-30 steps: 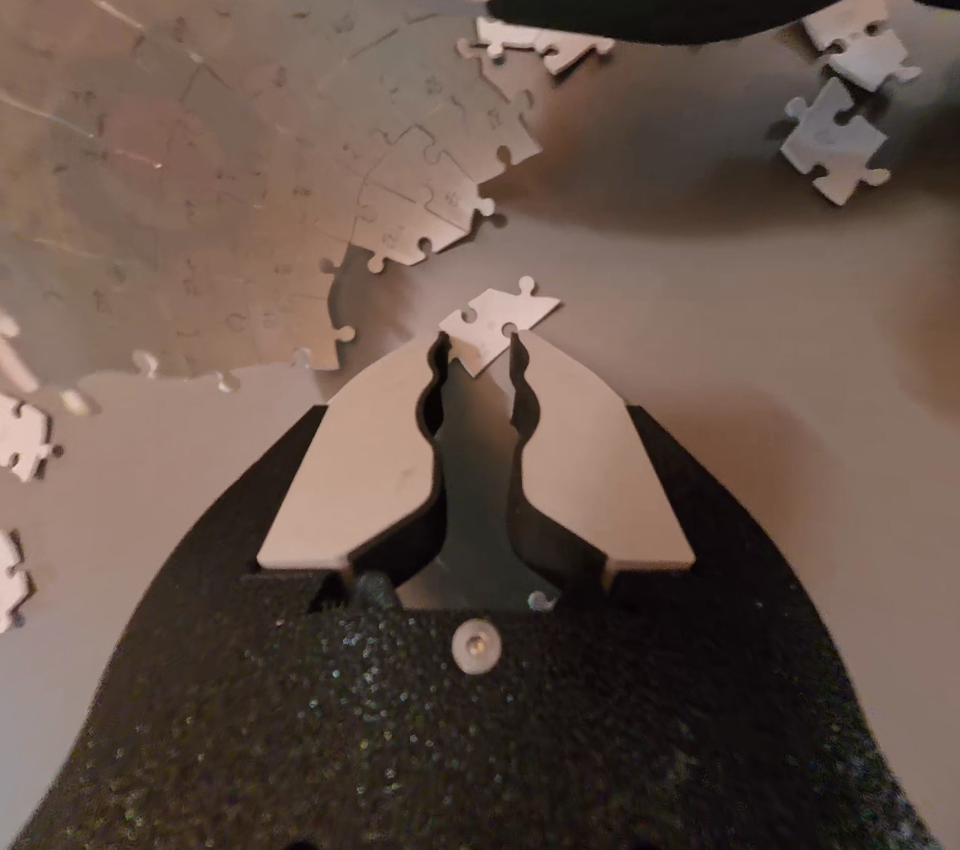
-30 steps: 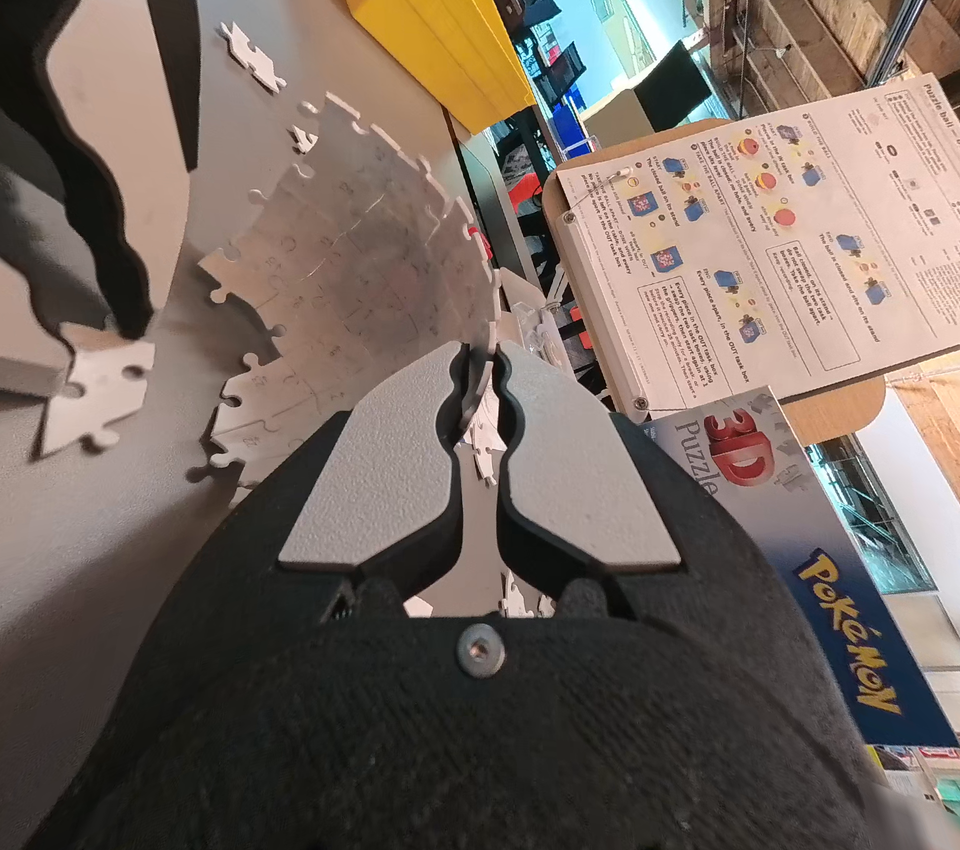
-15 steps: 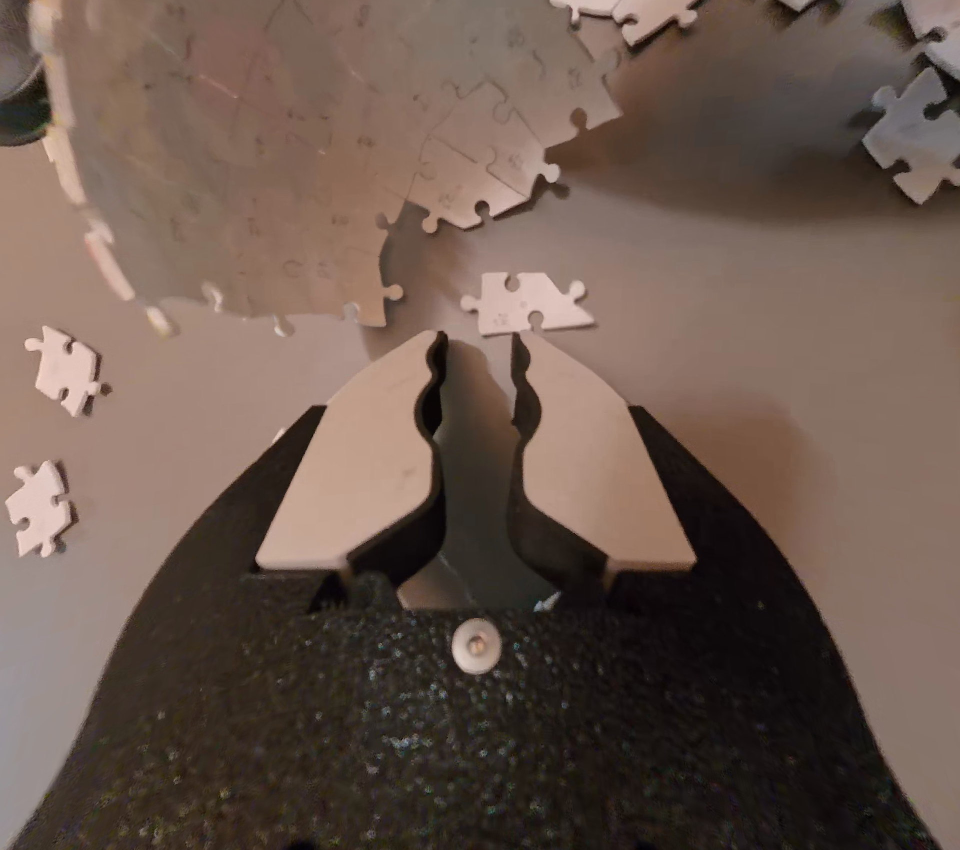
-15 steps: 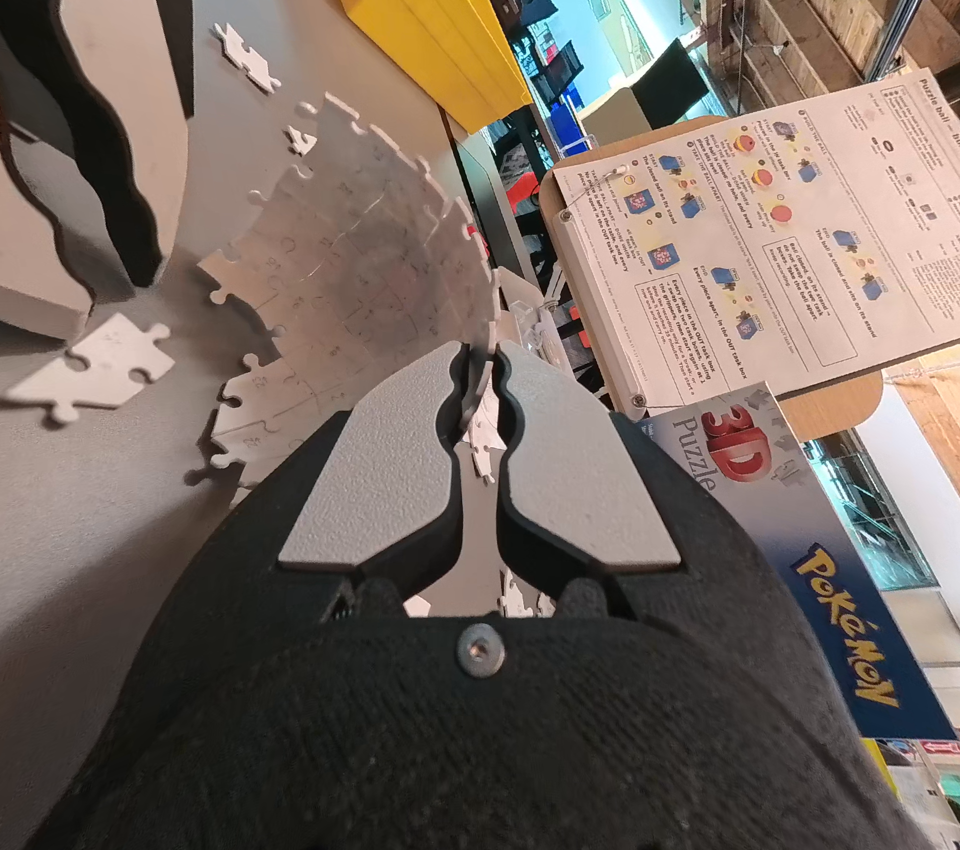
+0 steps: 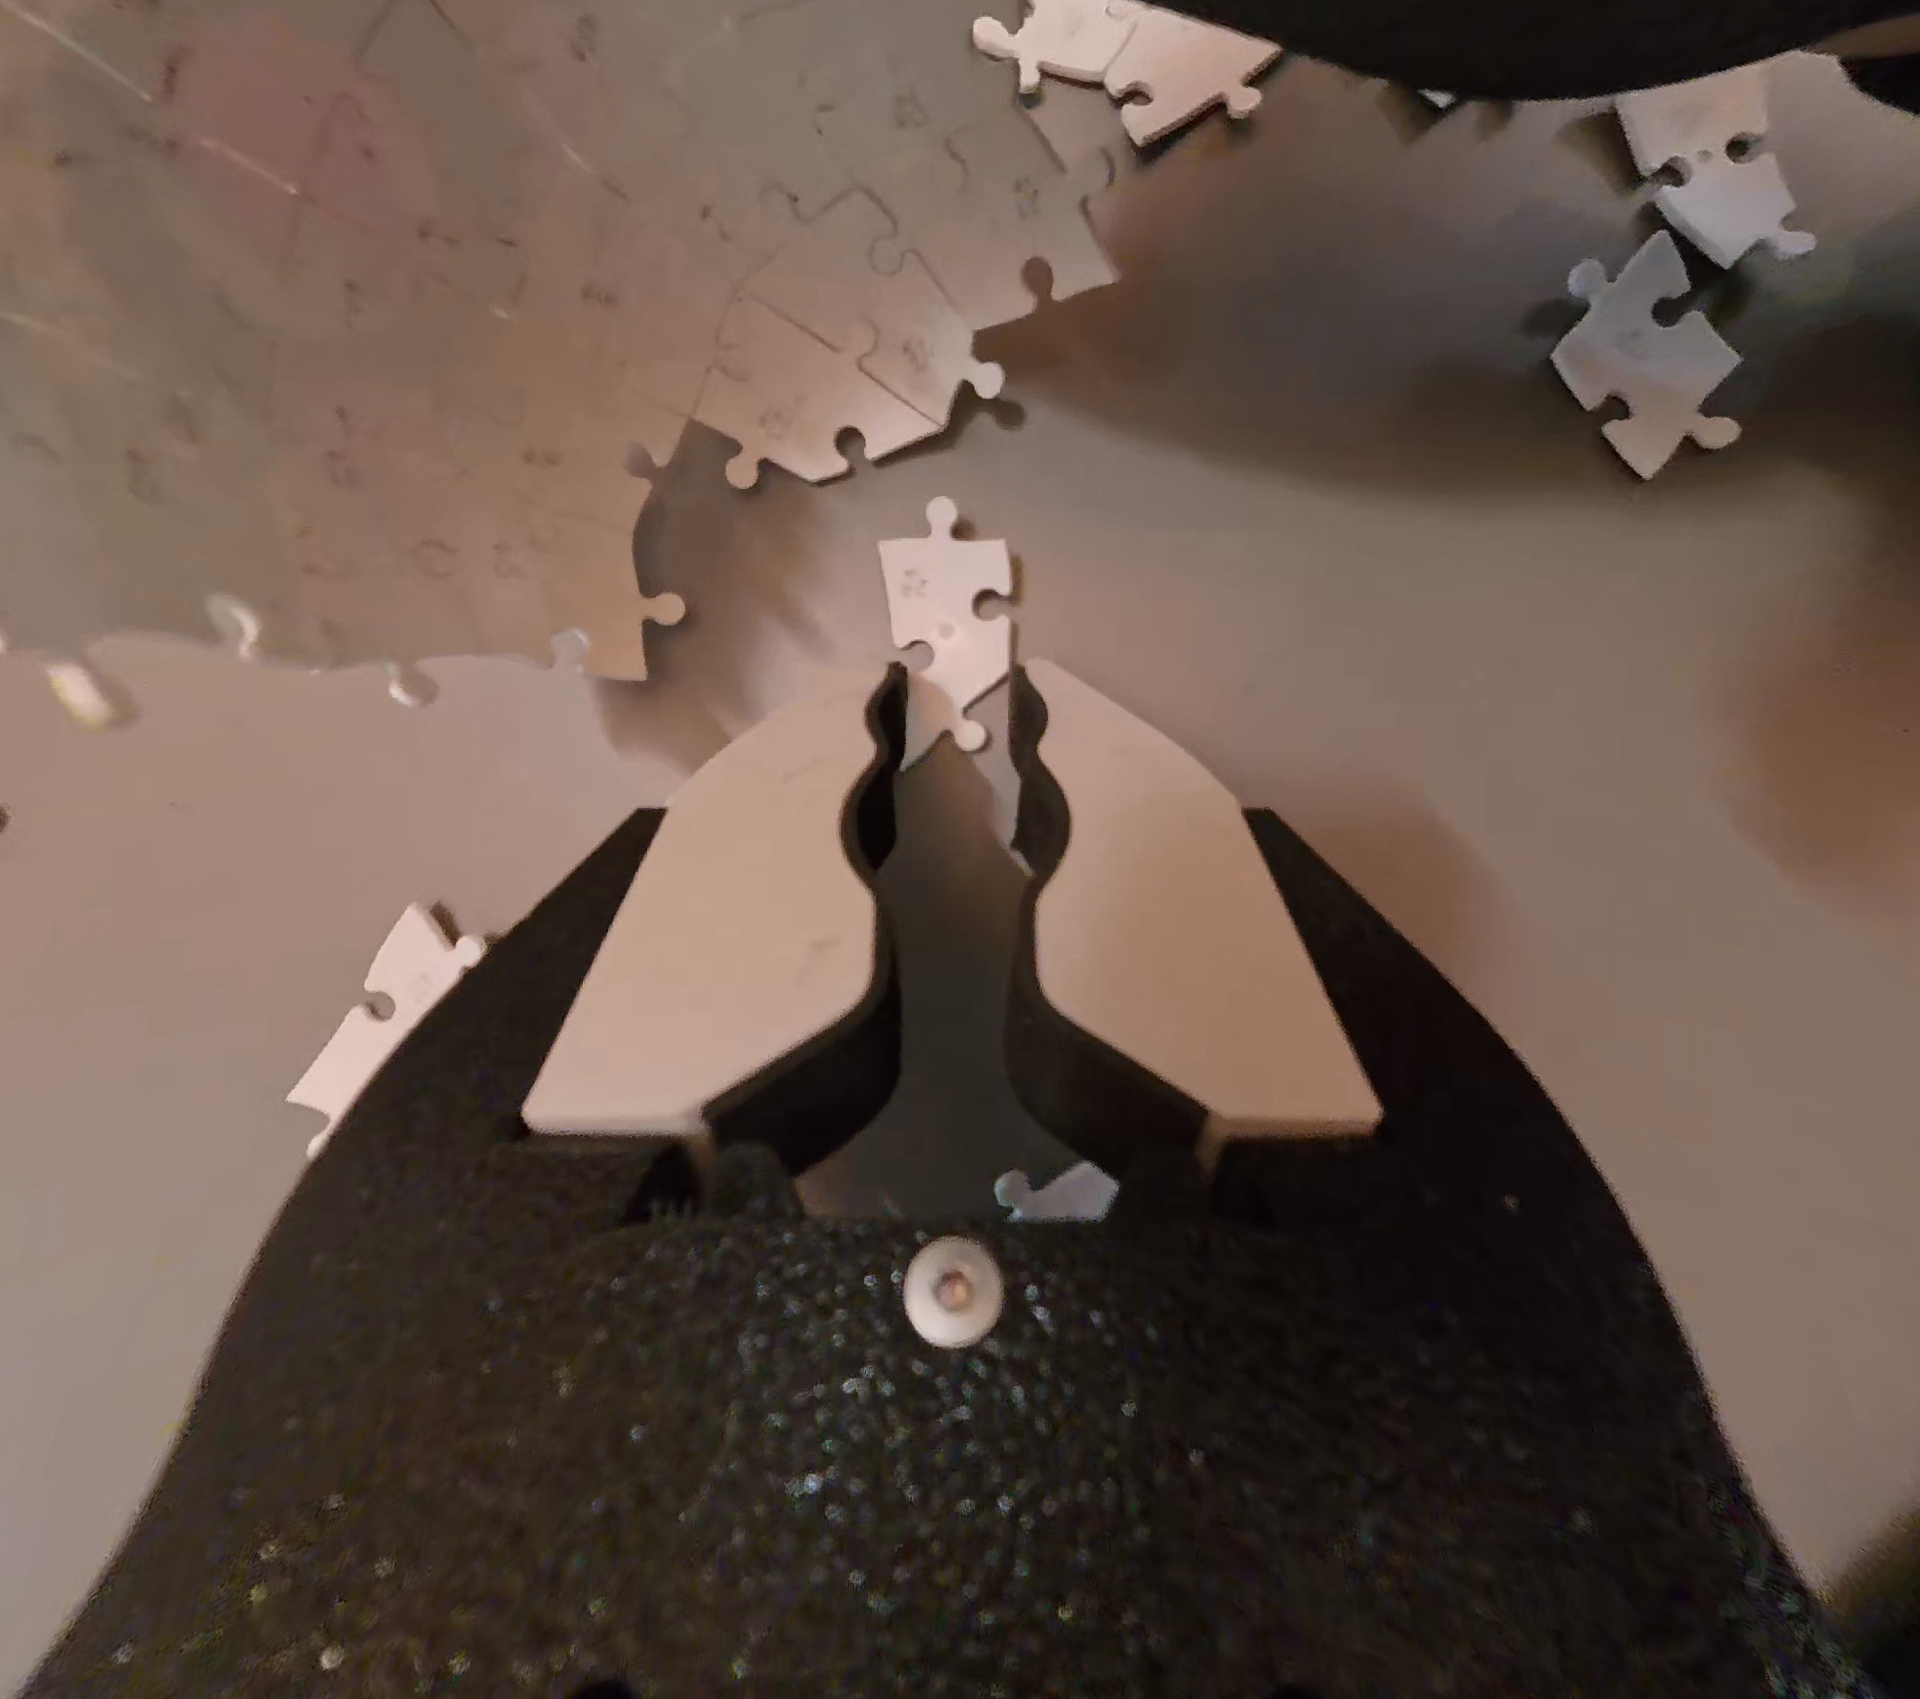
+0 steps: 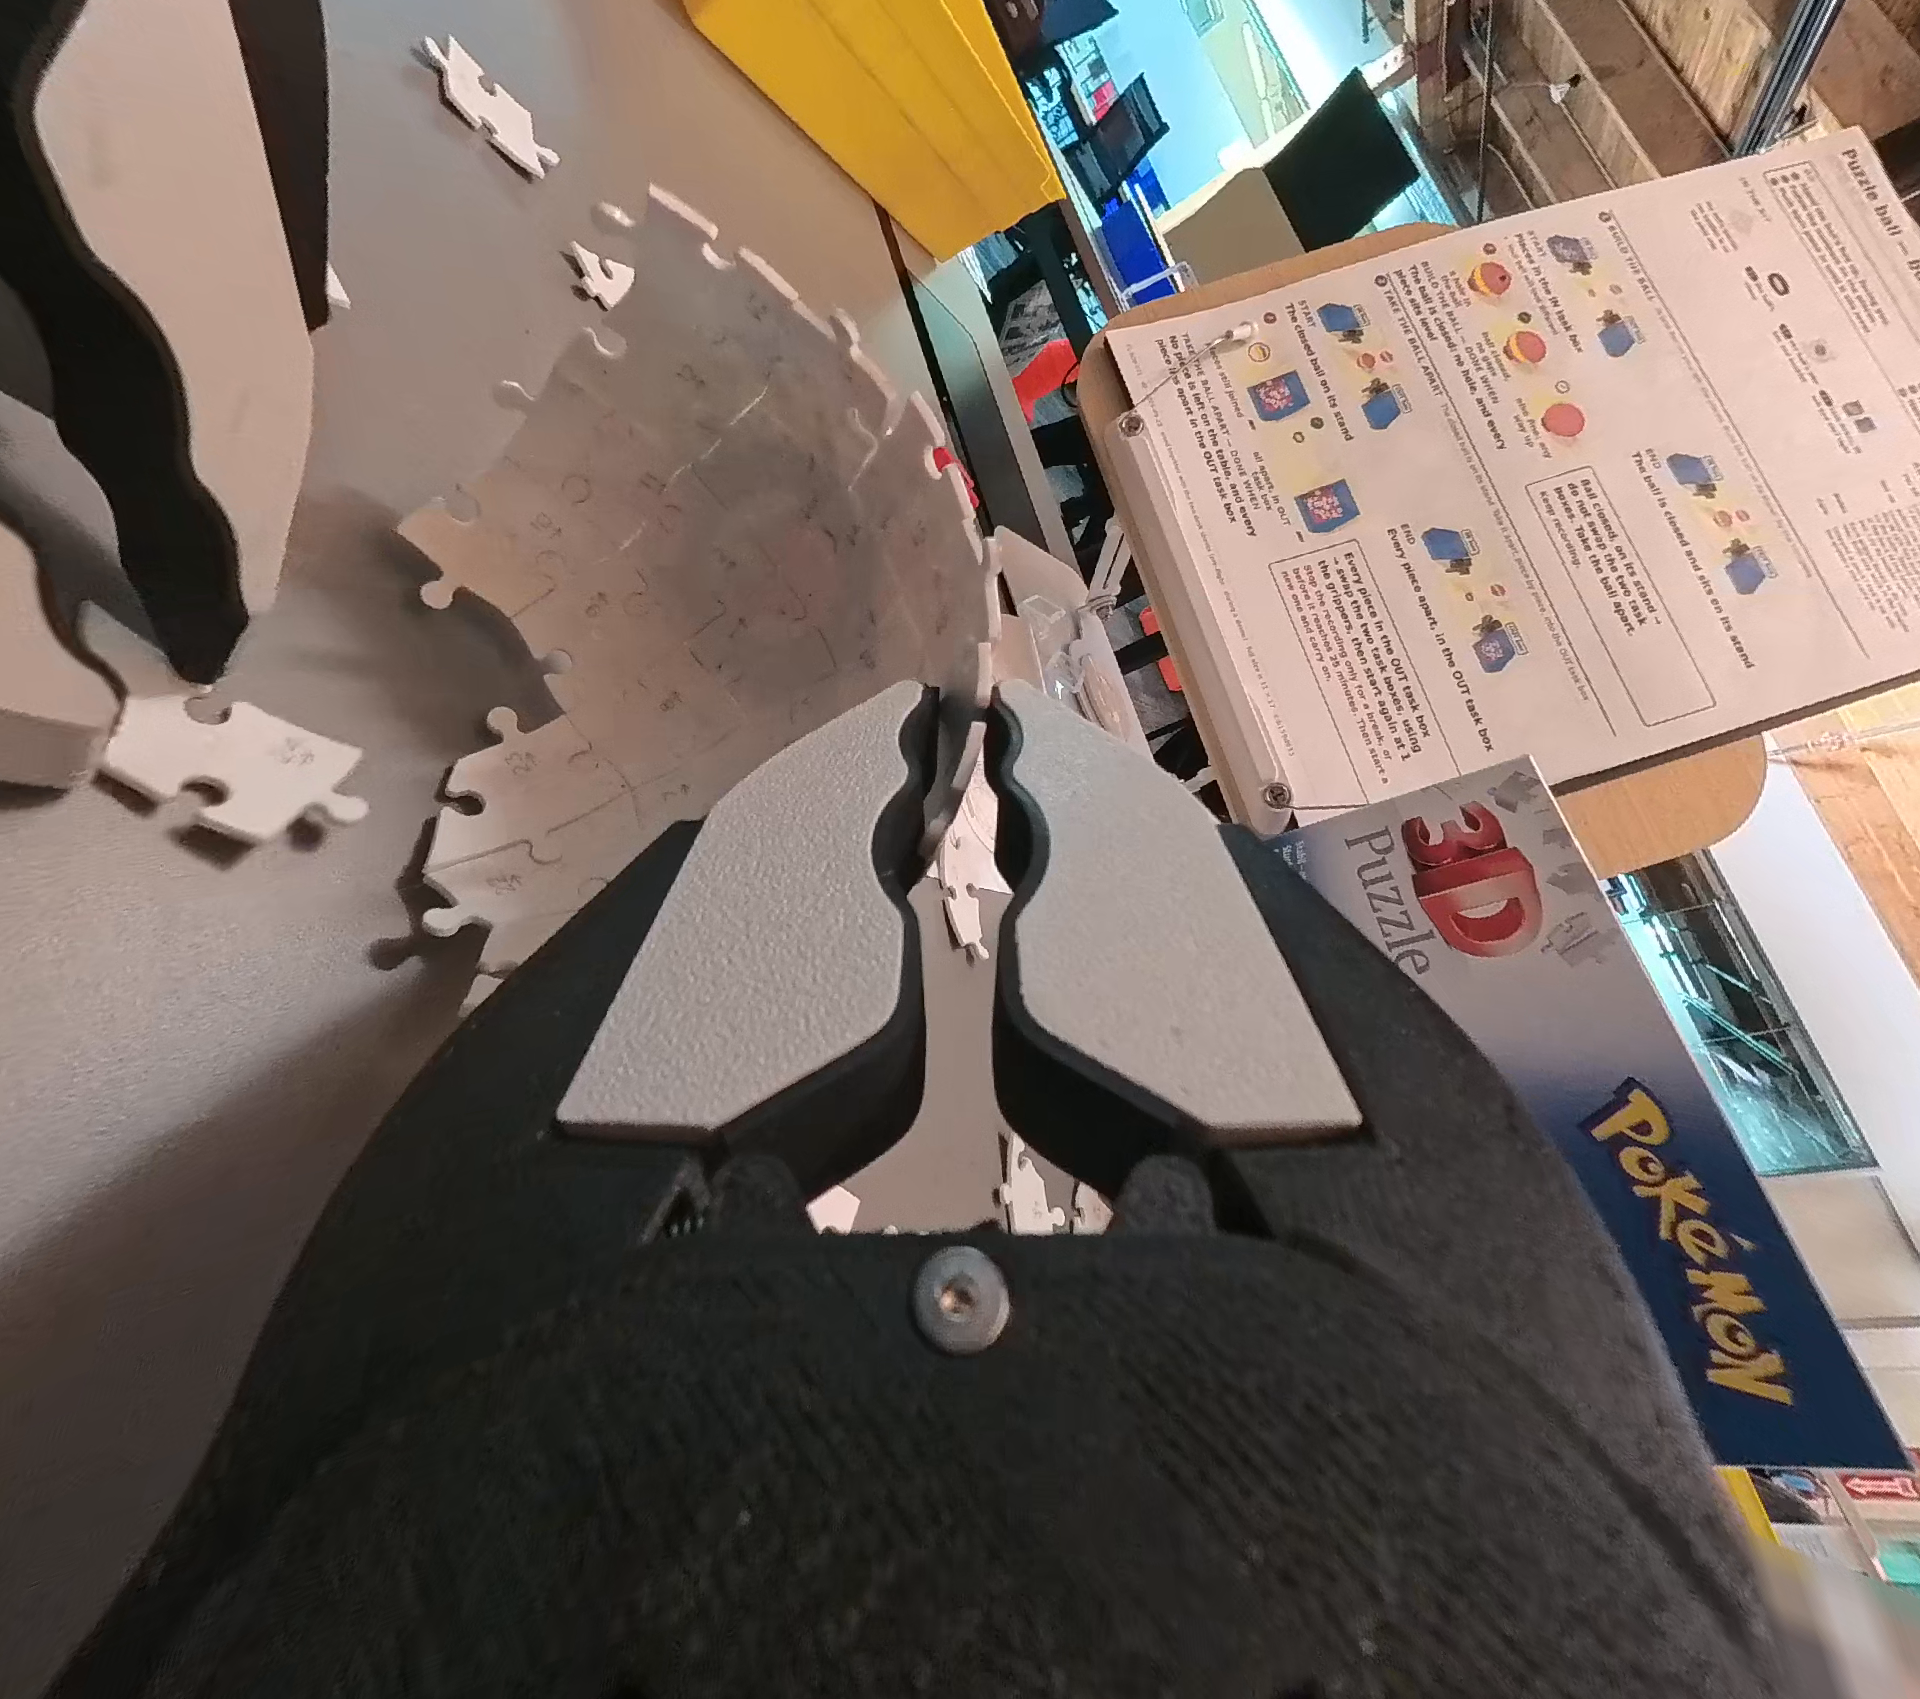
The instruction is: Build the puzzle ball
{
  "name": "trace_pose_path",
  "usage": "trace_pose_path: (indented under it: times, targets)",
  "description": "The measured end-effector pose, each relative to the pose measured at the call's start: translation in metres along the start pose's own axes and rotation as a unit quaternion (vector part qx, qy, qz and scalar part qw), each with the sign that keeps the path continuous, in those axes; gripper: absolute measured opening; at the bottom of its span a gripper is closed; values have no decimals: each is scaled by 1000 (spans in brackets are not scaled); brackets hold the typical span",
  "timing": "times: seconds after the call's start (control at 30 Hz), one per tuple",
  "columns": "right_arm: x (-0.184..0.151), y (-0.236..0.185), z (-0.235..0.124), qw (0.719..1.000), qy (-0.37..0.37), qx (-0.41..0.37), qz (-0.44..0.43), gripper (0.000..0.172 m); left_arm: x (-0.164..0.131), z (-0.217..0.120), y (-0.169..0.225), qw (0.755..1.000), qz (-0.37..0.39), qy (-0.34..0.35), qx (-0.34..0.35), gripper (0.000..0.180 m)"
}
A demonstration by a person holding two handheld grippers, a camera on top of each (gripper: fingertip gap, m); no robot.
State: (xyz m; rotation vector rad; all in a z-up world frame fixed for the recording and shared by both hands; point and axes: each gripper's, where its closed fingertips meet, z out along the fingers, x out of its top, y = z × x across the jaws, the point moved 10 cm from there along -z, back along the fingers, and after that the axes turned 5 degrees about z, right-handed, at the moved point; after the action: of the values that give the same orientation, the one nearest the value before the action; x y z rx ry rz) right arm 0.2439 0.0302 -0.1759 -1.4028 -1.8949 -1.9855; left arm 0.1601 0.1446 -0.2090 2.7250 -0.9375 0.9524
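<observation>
My left gripper (image 5: 956, 693) is shut on a loose grey puzzle piece (image 5: 951, 610), which stands lengthwise between its fingertips just above the grey table (image 5: 1351, 714). The right wrist view shows the same gripper (image 6: 135, 693) at the left edge with that piece (image 6: 239, 761) at its tips and a shadow beneath it. My right gripper (image 6: 961, 714) is shut on the toothed rim of a curved, partly assembled silver-grey puzzle shell (image 6: 727, 506) and holds it on edge. The shell also fills the upper left of the left wrist view (image 5: 416, 247), close ahead of the loose piece.
Loose puzzle pieces lie on the table at the right (image 5: 1642, 340), at the top (image 5: 1132, 49) and by my left gripper's body (image 5: 384, 1015). Yellow bins (image 6: 852, 8) stand at the table's far side. An instruction sheet on a board (image 6: 1558, 454) and a puzzle box (image 6: 1558, 1078) stand to the right. Across from one pair of fingers to the other is roughly 12 cm.
The loose piece was at my left fingertips, then lay flat on the table ahead of them. Now it is turned lengthwise between the tips, which have closed on it. My right gripper has kept hold of the shell.
</observation>
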Motion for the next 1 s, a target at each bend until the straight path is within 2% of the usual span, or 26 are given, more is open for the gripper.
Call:
trace_pose_path:
  times: [0.1, 0.2, 0.47, 0.53, 0.6, 0.83, 0.87, 1.0]
  targets:
    - [0, 0, 0, 1000, 0, 1, 2, 8, -1, 0, -1, 1000, -4, 2, -1, 17]
    - [0, 0, 0, 1000, -1, 2, 0, 8, -1, -2, -2, 1000, -7, 1, 2, 27]
    - [0, 0, -1, 1000, -1, 1, 0, 8, -2, -2, -5, 1000, -19, -7, 20, 28]
    - [0, 0, -1, 1000, -1, 1, -4, 8, -2, -2, -5, 999, -29, -9, 16, 24]
    - [2, -1, -1, 1000, -2, 1, -9, 8, -2, -1, -3, 999, -50, -6, 3, 12]
    - [2, -3, 1, 1000, -12, -5, -7, 8, -4, 1, -1, 994, -103, 22, 31, 11]
    - [2, -2, 1, 1000, -16, -9, -5, 8, -4, 0, -1, 992, -116, 35, 39, 0]
    - [2, -3, 2, 999, -32, -20, 4, 8, -3, -3, -4, 983, -162, 69, 54, 1]
